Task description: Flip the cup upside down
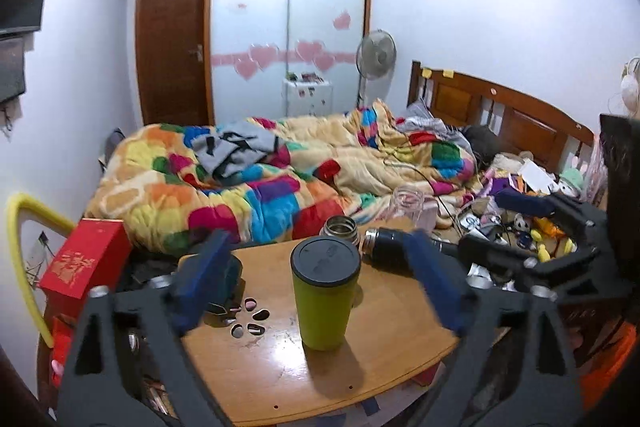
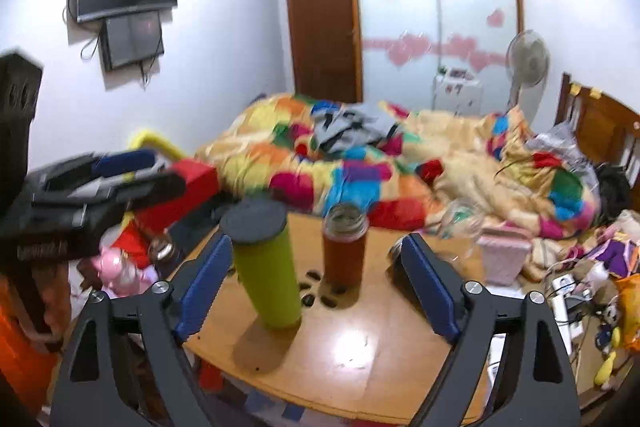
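A lime green cup [image 1: 323, 301] with a dark lid on top stands upright on the wooden table [image 1: 392, 343]. It stands between the wide-spread blue fingers of my left gripper [image 1: 320, 275], which is open and not touching it. In the right wrist view the green cup [image 2: 266, 275] stands just right of the left finger of my right gripper [image 2: 316, 263], also open and empty. The right gripper also shows in the left wrist view [image 1: 532, 247], and the left gripper shows at the left of the right wrist view [image 2: 120, 167].
A brown steel flask [image 2: 344, 247] stands open behind the cup, and a black flask [image 1: 394, 247] lies beside it. A clear glass [image 1: 406, 203] and a pink box [image 2: 504, 255] sit at the far right. A red box [image 1: 86, 259] stands left. A cluttered bed [image 1: 280, 179] lies behind.
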The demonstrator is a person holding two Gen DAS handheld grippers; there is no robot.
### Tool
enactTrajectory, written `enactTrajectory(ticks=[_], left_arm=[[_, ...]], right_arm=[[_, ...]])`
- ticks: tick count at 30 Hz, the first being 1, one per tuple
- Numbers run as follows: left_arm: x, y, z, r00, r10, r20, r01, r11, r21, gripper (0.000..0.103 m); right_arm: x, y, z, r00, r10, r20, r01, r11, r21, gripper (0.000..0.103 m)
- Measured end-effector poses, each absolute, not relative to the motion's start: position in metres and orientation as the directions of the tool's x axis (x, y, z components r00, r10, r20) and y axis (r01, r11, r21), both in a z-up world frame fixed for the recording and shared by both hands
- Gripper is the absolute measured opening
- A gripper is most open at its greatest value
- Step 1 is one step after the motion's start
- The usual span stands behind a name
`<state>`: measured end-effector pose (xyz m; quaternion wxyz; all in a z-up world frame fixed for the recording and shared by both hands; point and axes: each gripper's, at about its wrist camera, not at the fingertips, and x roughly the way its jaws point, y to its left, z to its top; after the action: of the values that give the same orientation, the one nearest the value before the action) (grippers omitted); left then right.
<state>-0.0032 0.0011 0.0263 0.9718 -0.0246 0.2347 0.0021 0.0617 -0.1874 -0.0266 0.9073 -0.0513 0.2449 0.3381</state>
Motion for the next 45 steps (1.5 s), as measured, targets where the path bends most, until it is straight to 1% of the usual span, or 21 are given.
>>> enactTrajectory(ticks=[1, 3, 5, 9, 13, 18, 45], left_arm=[[-0.009, -0.002, 0.028, 0.896, 0.002, -0.445, -0.026, 0.999, -0.048, 0.101], [-0.015, -0.005, 0.030, 0.900, 0.010, -0.437, -0.035, 0.998, -0.051, 0.101], [-0.022, -0.008, 0.030, 0.903, 0.019, -0.430, -0.047, 0.997, -0.057, 0.103], [-0.032, -0.011, 0.028, 0.907, 0.034, -0.420, -0.072, 0.994, -0.076, 0.103], [-0.041, -0.013, 0.023, 0.910, 0.048, -0.412, -0.092, 0.992, -0.086, 0.103], [-0.046, -0.016, 0.017, 0.909, 0.073, -0.410, -0.112, 0.991, -0.071, 0.103], [-0.045, -0.013, 0.012, 0.907, 0.058, -0.417, -0.099, 0.992, -0.078, 0.103]], right_arm=[[0.059, -0.192, -0.021, 0.663, 0.586, -0.465, -0.631, 0.773, 0.074, 0.092], [0.055, -0.200, -0.014, 0.678, 0.587, -0.443, -0.620, 0.780, 0.083, 0.103], [0.048, -0.211, -0.008, 0.694, 0.585, -0.420, -0.608, 0.788, 0.093, 0.103], [0.037, -0.218, -0.003, 0.711, 0.569, -0.413, -0.592, 0.801, 0.085, 0.103], [0.025, -0.221, -0.007, 0.724, 0.549, -0.419, -0.577, 0.814, 0.068, 0.103], [0.019, -0.223, -0.016, 0.709, 0.549, -0.443, -0.579, 0.812, 0.079, 0.103], [0.024, -0.222, -0.023, 0.706, 0.538, -0.460, -0.564, 0.821, 0.094, 0.103]])
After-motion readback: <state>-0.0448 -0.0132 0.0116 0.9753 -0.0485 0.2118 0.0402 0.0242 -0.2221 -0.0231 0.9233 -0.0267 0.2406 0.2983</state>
